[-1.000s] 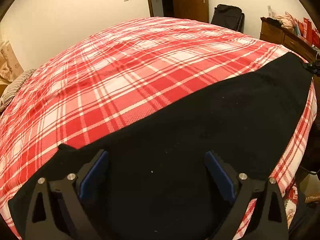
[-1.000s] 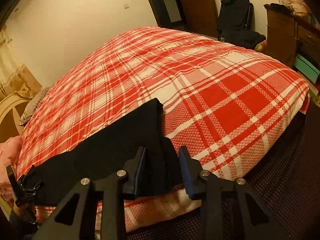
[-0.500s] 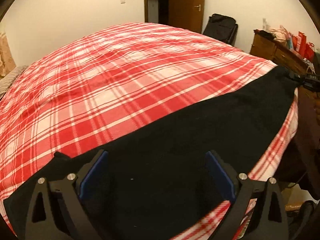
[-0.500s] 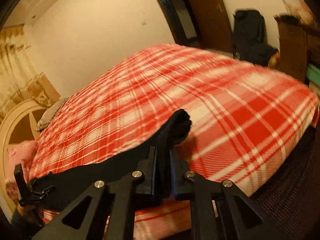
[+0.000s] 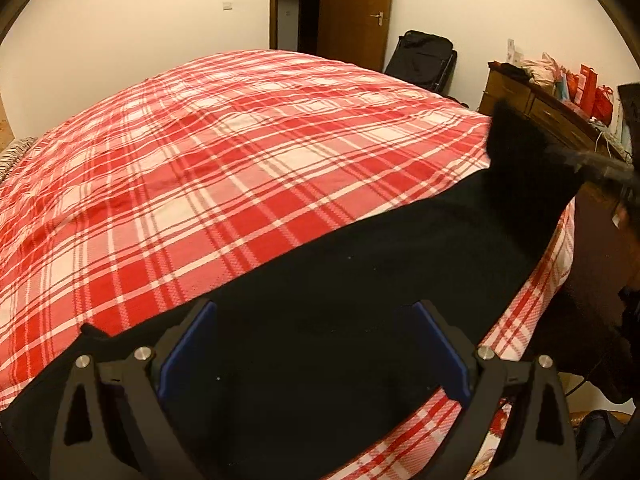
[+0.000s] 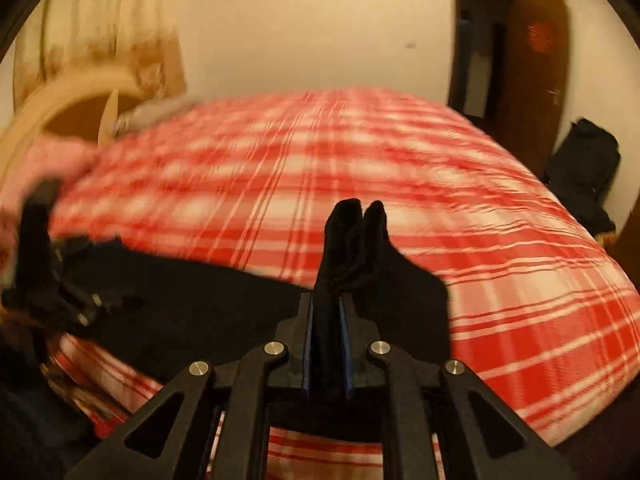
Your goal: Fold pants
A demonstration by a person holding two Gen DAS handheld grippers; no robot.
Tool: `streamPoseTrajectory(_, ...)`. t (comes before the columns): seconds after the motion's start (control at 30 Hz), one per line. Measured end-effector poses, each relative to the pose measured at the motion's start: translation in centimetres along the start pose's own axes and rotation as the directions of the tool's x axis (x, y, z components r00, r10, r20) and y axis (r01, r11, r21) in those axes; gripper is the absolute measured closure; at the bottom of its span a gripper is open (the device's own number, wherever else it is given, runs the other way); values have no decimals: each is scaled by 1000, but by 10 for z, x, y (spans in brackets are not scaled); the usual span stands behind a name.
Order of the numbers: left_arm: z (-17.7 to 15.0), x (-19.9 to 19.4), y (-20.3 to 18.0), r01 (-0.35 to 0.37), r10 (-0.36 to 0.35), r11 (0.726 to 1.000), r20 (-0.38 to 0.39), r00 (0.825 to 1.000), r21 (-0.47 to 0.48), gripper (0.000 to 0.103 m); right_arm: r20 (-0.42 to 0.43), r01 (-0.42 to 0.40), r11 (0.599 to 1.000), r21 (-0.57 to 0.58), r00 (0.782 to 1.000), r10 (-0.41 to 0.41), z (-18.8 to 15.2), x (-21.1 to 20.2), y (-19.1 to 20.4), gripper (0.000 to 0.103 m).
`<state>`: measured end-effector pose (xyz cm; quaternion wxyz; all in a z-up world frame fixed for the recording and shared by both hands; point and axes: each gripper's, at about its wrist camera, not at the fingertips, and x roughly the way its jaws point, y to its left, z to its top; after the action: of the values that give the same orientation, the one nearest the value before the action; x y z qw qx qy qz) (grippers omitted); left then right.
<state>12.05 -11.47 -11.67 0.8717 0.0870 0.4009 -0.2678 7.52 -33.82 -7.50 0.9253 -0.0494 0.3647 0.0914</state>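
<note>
Lifted pants (image 6: 352, 240) end, length along bed edge

The right gripper (image 6: 326, 336) has clamped its fingers (image 6: 307, 340) on the black fabric pants (image 5: 360, 280) — that end, flat on the red plaid bed (image 5: 240, 160) before, is now lifted and bunched

Each tool (image 5: 314, 354) (image 6: 328, 344) is matte black, its fingers (image 5: 438, 354) lined with blue pads (silver screws dot the linkages).
</note>
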Motion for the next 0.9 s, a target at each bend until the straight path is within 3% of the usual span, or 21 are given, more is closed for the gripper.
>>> streamPoseTrajectory(0.13,1,1,-3,16,-16,1000,-3,1000,3,4,-107,-28,999,-30,994,25,-21,33,13,91)
streamPoseTrajectory(0.4,15,12,-17,106,-107,994,-5,994,-25,4,-110,-80,995,-54,991,74,-33,39,21,89)
streamPoseTrajectory(0.47,20,15,-25,150,-150,988,0,989,-30,4,-169,-108,992,-59,981,96,-35,46,22,66)
streamPoseTrajectory(0.5,22,16,-29,167,-167,985,1,986,-34,4,-177,-133,989,-71,977,119,-37,43,22,61)
streamPoseTrajectory(0.67,31,28,-51,233,-234,972,-18,972,-43,5,-127,-182,982,-54,976,174,-44,8,2,58)
streamPoseTrajectory(0.83,35,52,-73,311,-318,946,-81,945,-86,11,-17,-95,993,71,995,97,-45,-10,-44,55)
streamPoseTrajectory(0.9,37,61,-83,342,-353,933,-108,929,-110,17,-1,-109,984,138,994,110,-45,-11,-60,55)
